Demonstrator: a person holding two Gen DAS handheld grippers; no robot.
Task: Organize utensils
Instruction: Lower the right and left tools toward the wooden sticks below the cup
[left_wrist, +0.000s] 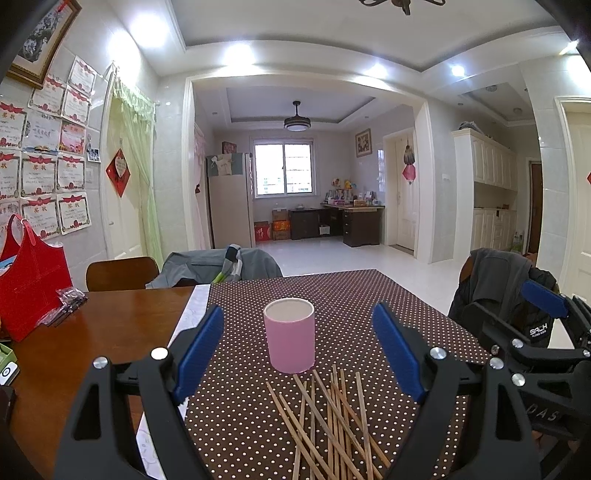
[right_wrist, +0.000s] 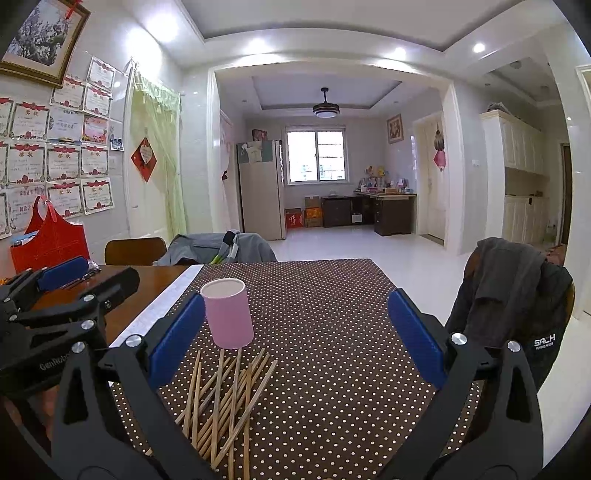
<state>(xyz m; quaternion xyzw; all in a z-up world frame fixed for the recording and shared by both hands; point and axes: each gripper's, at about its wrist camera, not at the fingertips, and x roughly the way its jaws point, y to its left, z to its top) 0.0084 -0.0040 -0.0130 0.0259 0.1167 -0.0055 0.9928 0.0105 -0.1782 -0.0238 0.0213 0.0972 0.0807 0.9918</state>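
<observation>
A pink cylindrical cup (left_wrist: 290, 334) stands upright on the brown polka-dot tablecloth (left_wrist: 351, 295); it appears empty from this angle. Several wooden chopsticks (left_wrist: 332, 417) lie scattered in a loose pile just in front of it. My left gripper (left_wrist: 301, 354) is open, its blue fingers spread to either side of the cup and above the pile, holding nothing. In the right wrist view the cup (right_wrist: 229, 314) sits left of centre with the chopsticks (right_wrist: 225, 398) below it. My right gripper (right_wrist: 295, 343) is open and empty, to the right of the pile.
A red bag (left_wrist: 31, 284) and a small plastic packet (left_wrist: 66, 301) sit on the bare wooden table at left. Chairs draped with jackets (left_wrist: 506, 291) stand at the right and far sides. The other gripper shows at each view's edge.
</observation>
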